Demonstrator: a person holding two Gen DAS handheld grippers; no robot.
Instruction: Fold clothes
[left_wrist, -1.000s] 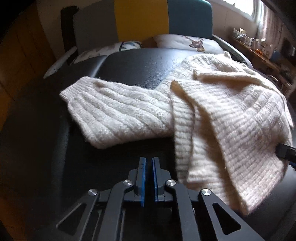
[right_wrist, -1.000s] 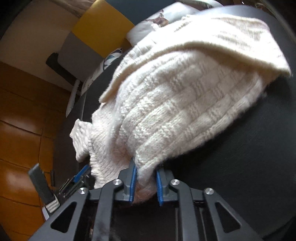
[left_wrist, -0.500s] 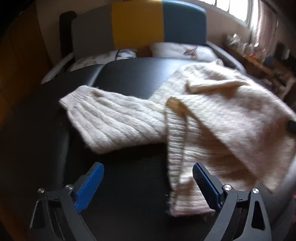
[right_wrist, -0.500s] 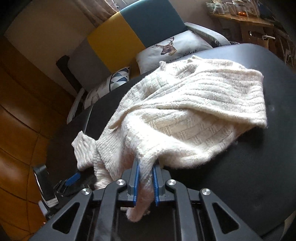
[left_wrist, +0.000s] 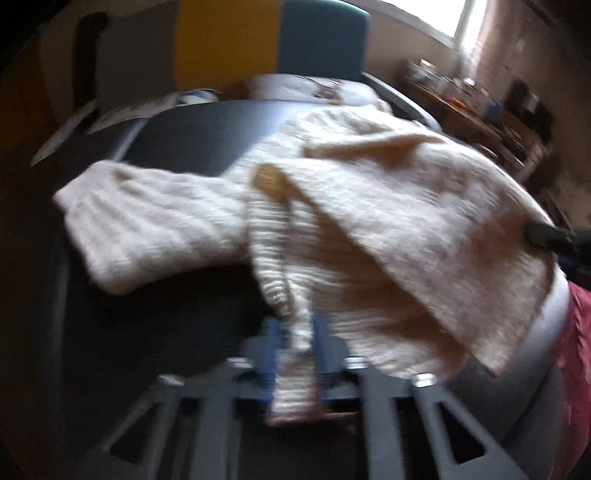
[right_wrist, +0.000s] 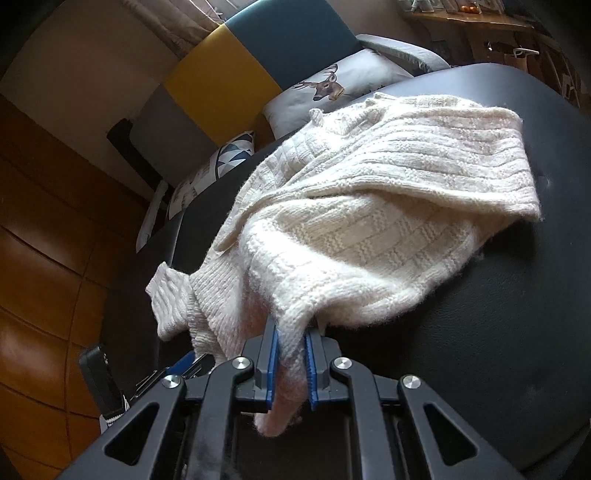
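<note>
A cream knitted sweater (left_wrist: 369, 206) lies crumpled on the black padded table (left_wrist: 184, 147), one sleeve (left_wrist: 147, 221) stretched out to the left. My left gripper (left_wrist: 299, 339) is closing, its blue pads pinching the sweater's near hem; this view is blurred. In the right wrist view the sweater (right_wrist: 369, 221) rises in a fold toward my right gripper (right_wrist: 290, 354), which is shut on a bunched edge, with a tuft hanging below the pads. The right gripper's dark tip (left_wrist: 546, 236) shows at the sweater's right edge in the left wrist view.
Behind the table (right_wrist: 517, 295) stands a sofa with grey, yellow and teal back panels (right_wrist: 221, 74) and a deer pillow (right_wrist: 325, 85). Wooden floor (right_wrist: 37, 258) lies to the left. A cluttered shelf (left_wrist: 480, 96) is at the back right. A person's red garment (left_wrist: 580, 332) is at the right edge.
My left gripper opened wide, moved right to the sweater's near hem and closed on it. My right gripper rose a little, lifting its held edge off the table.
</note>
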